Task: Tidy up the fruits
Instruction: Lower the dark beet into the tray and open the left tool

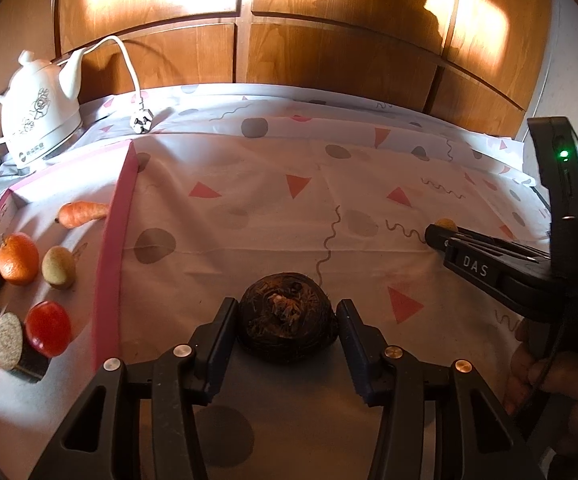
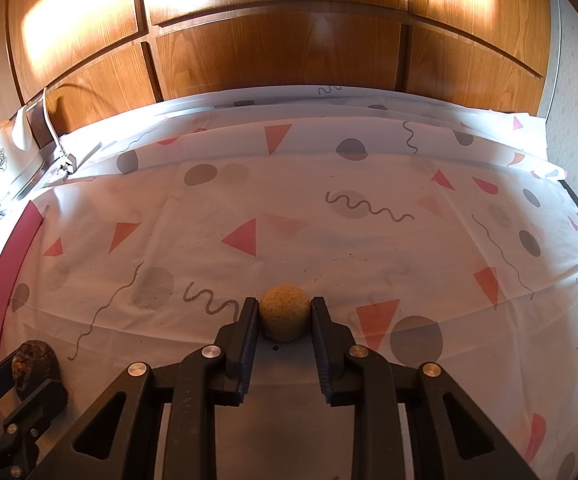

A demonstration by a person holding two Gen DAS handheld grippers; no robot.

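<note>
My left gripper (image 1: 287, 312) has its jaws on both sides of a dark brown, rough round fruit (image 1: 287, 322) that rests on the tablecloth; the pads look in contact with it. My right gripper (image 2: 284, 312) is shut on a small tan ball-shaped fruit (image 2: 285, 316) sitting on the cloth. The right gripper also shows at the right of the left wrist view (image 1: 441, 236), with the tan fruit (image 1: 447, 224) at its tip. The dark fruit shows at the lower left of the right wrist view (image 2: 33, 360).
A pink-rimmed tray (image 1: 119, 216) at the left holds a carrot (image 1: 83, 213), an orange (image 1: 17, 258), a tan fruit (image 1: 59, 267), a red tomato (image 1: 48, 326) and others. A white kettle (image 1: 35, 108) and its plug (image 1: 141, 121) stand at the back left. Wooden panels rise behind.
</note>
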